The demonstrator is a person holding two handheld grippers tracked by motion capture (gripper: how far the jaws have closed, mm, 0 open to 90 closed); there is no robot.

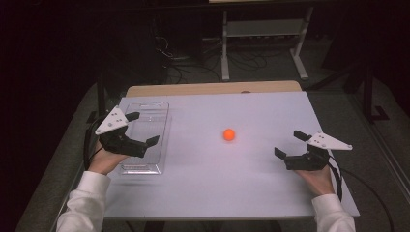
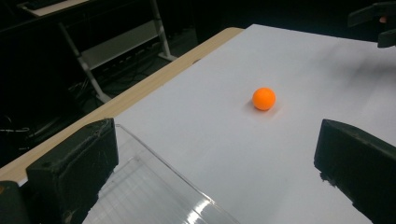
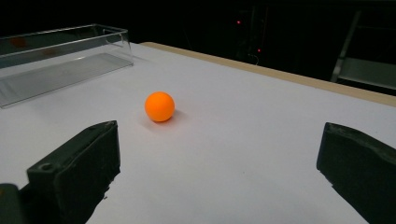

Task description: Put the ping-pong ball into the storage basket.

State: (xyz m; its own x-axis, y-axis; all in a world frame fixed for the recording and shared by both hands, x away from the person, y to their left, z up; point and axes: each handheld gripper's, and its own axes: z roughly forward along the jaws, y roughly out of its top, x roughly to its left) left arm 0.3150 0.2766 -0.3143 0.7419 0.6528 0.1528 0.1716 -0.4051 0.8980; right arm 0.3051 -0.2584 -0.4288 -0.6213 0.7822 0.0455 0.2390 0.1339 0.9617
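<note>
An orange ball (image 1: 229, 134) is seen just right of the centre of the high view, resting on the white table (image 1: 241, 183), apart from both grippers and touched by nothing. In the left gripper view the ball (image 2: 264, 98) is placed right of centre in the upper half of the frame; in the right gripper view it (image 3: 159, 106) is placed left of centre, slightly above the middle.

The left gripper (image 1: 136, 128) is held at the left of the high view, above the clear plastic tray (image 1: 159, 108) that is laid lengthwise at the left of the table. Its 2 jaws are spread wide and nothing is gripped between them; in the left gripper view they are seen at the lower left and lower right corners, with the tray's clear wall (image 2: 159, 158) passing by the lower left jaw.

The right gripper (image 1: 289, 144) is held at the right of the high view, over bare table, well apart from the ball. Its 2 jaws are likewise released and empty, standing at the lower left and lower right of the right gripper view. The tray (image 3: 65, 56) is shown at the upper left of that view, with nothing seen inside it.

A white sleeve (image 1: 87, 203) is seen at the bottom left of the high view.
</note>
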